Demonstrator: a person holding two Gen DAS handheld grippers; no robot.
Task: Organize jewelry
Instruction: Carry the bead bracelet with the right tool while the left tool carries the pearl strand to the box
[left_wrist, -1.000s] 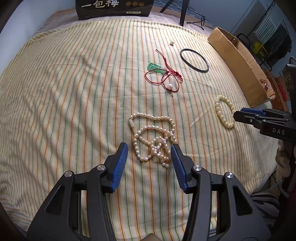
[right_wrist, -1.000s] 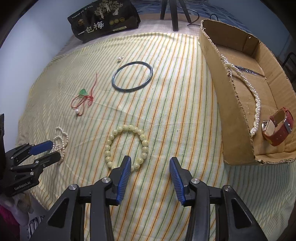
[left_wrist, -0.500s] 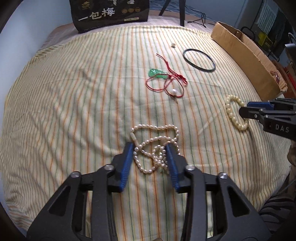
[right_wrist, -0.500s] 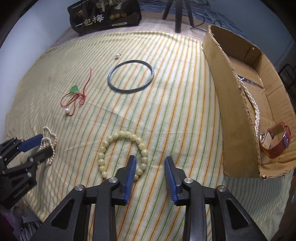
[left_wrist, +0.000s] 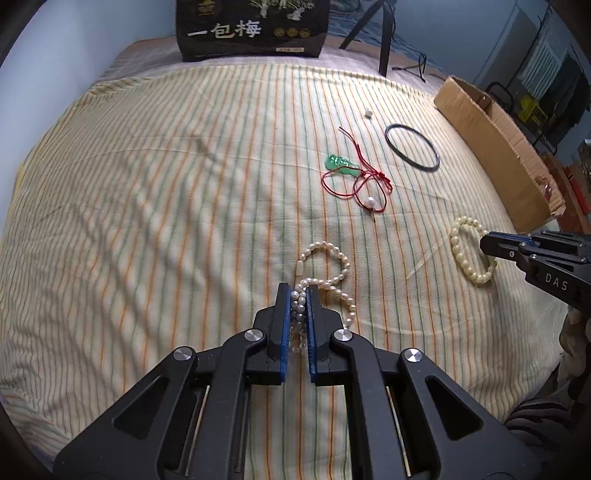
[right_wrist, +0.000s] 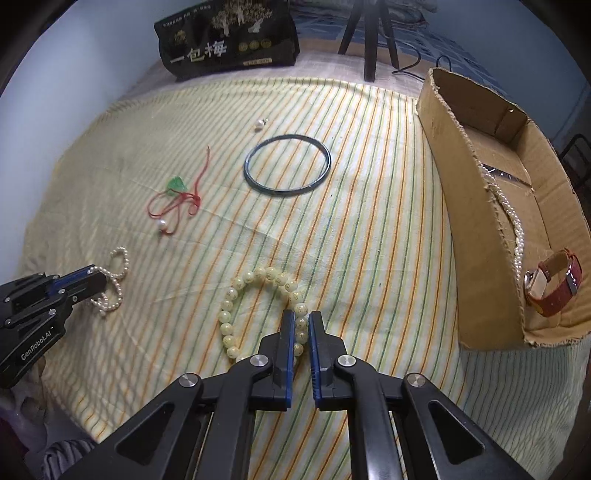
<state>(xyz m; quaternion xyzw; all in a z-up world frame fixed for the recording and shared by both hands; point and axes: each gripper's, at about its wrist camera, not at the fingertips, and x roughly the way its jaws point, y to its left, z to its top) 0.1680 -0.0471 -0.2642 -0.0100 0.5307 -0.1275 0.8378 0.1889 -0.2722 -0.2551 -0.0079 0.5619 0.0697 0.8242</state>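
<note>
Left gripper (left_wrist: 298, 291) jaws pinching bunched strands of pearl necklace (left_wrist: 325, 273), rest of strand lying looped on striped bedsheet (left_wrist: 147, 221) just beyond. Right gripper (right_wrist: 302, 317) jaws pinching near-right side of cream bead bracelet (right_wrist: 258, 295), flat on sheet. Farther: red cord pendant (right_wrist: 177, 195) with green charm, then dark bangle (right_wrist: 287, 168), small loose pearl (right_wrist: 259, 124). Right: cardboard box (right_wrist: 476, 236) holding second pearl strand (right_wrist: 513, 221), red-strap watch (right_wrist: 554, 282). Far edge: black bag (right_wrist: 225, 40).

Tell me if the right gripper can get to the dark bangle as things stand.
Probably not yet: the right gripper is shut on the yellow bead bracelet. The dark bangle lies unobstructed on the striped cloth ahead.
</note>
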